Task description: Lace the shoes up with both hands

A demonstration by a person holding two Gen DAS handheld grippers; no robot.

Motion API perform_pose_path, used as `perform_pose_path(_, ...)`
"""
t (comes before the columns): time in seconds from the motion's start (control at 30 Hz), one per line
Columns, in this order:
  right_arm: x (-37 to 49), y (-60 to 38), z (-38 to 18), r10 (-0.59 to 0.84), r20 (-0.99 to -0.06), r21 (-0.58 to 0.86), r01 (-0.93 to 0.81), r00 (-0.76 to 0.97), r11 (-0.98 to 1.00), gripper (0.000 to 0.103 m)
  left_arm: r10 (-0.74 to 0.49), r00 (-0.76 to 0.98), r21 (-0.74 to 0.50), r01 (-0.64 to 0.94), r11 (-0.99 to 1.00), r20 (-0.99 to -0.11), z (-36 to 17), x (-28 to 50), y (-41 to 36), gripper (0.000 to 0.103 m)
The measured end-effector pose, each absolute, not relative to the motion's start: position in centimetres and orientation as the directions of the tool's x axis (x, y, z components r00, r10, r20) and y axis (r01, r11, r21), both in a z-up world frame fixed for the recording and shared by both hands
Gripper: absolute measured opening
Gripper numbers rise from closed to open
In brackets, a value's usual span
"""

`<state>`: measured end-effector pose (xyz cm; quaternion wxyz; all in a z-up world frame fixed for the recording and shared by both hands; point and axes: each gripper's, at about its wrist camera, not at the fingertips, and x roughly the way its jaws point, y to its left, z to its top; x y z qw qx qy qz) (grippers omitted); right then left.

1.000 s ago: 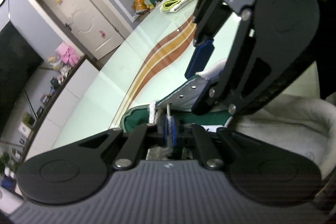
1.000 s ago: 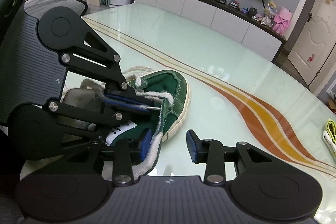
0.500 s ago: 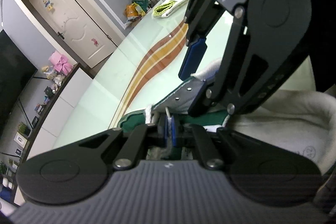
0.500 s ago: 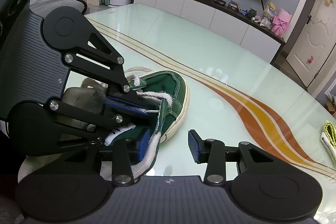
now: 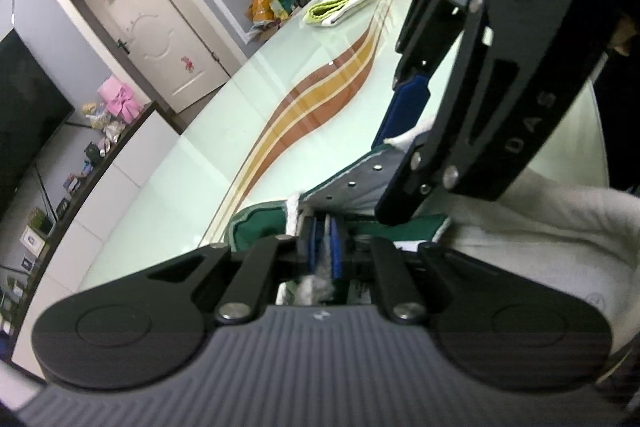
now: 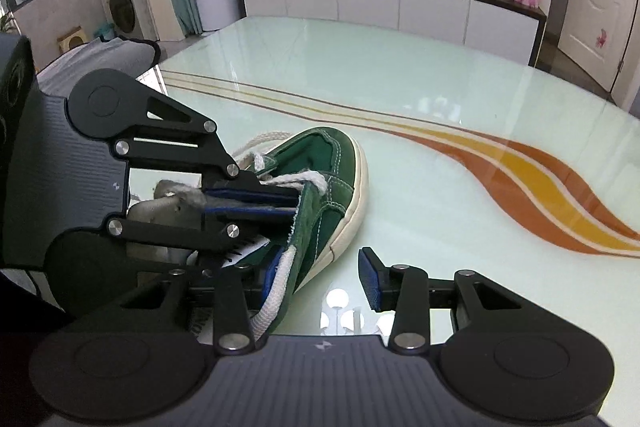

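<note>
Green shoe (image 6: 332,179) unmoved; left gripper (image 5: 325,247) still pinches the lace (image 6: 280,279), right gripper (image 6: 320,279) stays released.

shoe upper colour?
Green, with a white sole; the shoe shows best in the right wrist view.

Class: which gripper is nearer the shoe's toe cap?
Left. The left gripper reaches into the shoe's throat just behind the toe cap; the right gripper sits open at the shoe's side, nearer the camera.
</note>
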<state>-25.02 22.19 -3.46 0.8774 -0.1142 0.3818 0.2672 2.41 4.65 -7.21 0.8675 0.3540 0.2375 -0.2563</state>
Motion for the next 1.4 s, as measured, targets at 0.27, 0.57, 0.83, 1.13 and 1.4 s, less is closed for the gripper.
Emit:
perform_pose_path(0.27, -25.1, 22.1, -3.4, 0.381, -0.732, 0.004, -0.556, 0.565, 0.831, 0.046, -0.252, 0.770, 0.510, 0.593, 0.623, -0.587, -7.0, 2.1, 4.6, 0.015)
perform_pose_path(0.57, -25.2, 21.7, -3.1, 0.398, -0.723, 0.020, -0.558, 0.565, 0.829, 0.052, -0.225, 0.756, 0.464, 0.578, 0.672, -0.615, -5.4, 1.4, 5.4, 0.030)
perform_pose_path(0.83, -24.8, 19.7, -1.0, 0.471, -0.638, 0.190, -0.468, 0.609, 0.863, 0.055, -0.232, 0.750, 0.300, 0.500, 0.812, -0.620, -4.0, 2.5, 7.2, 0.005)
perform_pose_path(1.13, -22.0, 15.3, -3.7, 0.834, -0.334, 0.906, -0.096, 0.439, 0.413, 0.068, -0.313, 0.727, 0.140, 0.488, 0.861, -0.611, -3.6, 2.1, 9.6, 0.005)
perform_pose_path(1.4, -21.1, 17.5, -4.2, 0.821, -0.411, 0.907, 0.086, 0.397, 0.413, 0.083, -0.344, 0.725, 0.099, 0.491, 0.865, -0.596, -4.2, 2.1, 10.9, 0.006)
